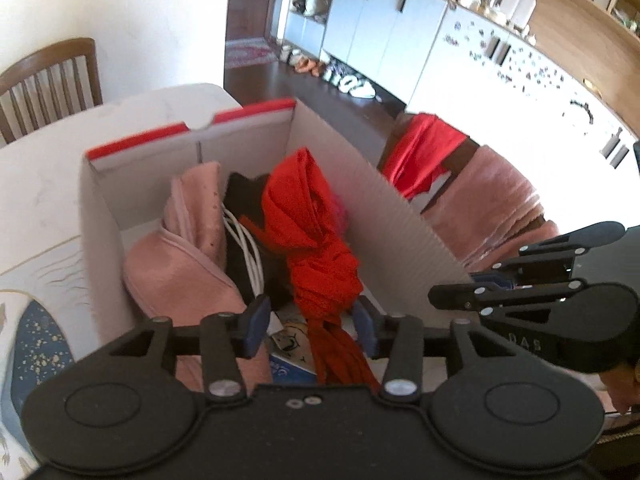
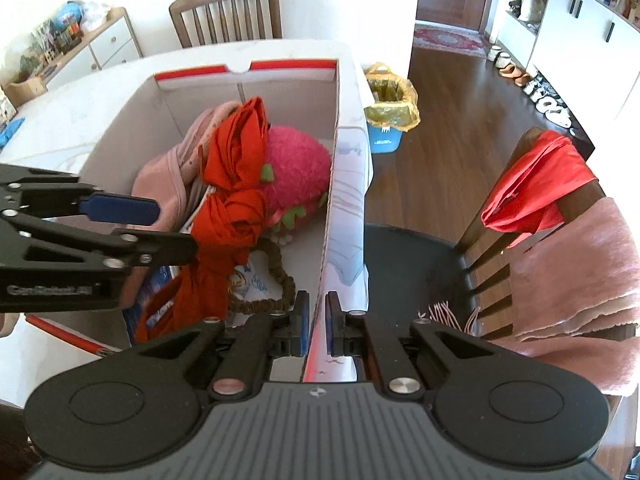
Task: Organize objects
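A white cardboard box (image 1: 192, 128) with a red rim stands on the table, and its right wall (image 2: 344, 120) runs toward me. A knotted red cloth (image 1: 316, 240) stands tall inside it, beside a pink towel (image 1: 180, 272), a white cable (image 1: 248, 248) and a pink strawberry plush (image 2: 296, 168). My left gripper (image 1: 311, 330) is open, its blue pads on either side of the cloth's hanging lower end. From the right wrist view, the left gripper (image 2: 176, 228) reaches in from the left with its tips at the red cloth (image 2: 236, 168). My right gripper (image 2: 318, 320) is shut on the near end of the box's right wall, and the right gripper (image 1: 480, 280) also shows in the left wrist view.
A wooden chair (image 2: 488, 216) stands right of the table with a red garment (image 2: 536, 184) and a pink blanket (image 2: 580, 272) over its back. A blue bin with a yellow bag (image 2: 390, 108) sits on the floor beyond the box. Another chair (image 2: 228, 12) stands at the table's far side.
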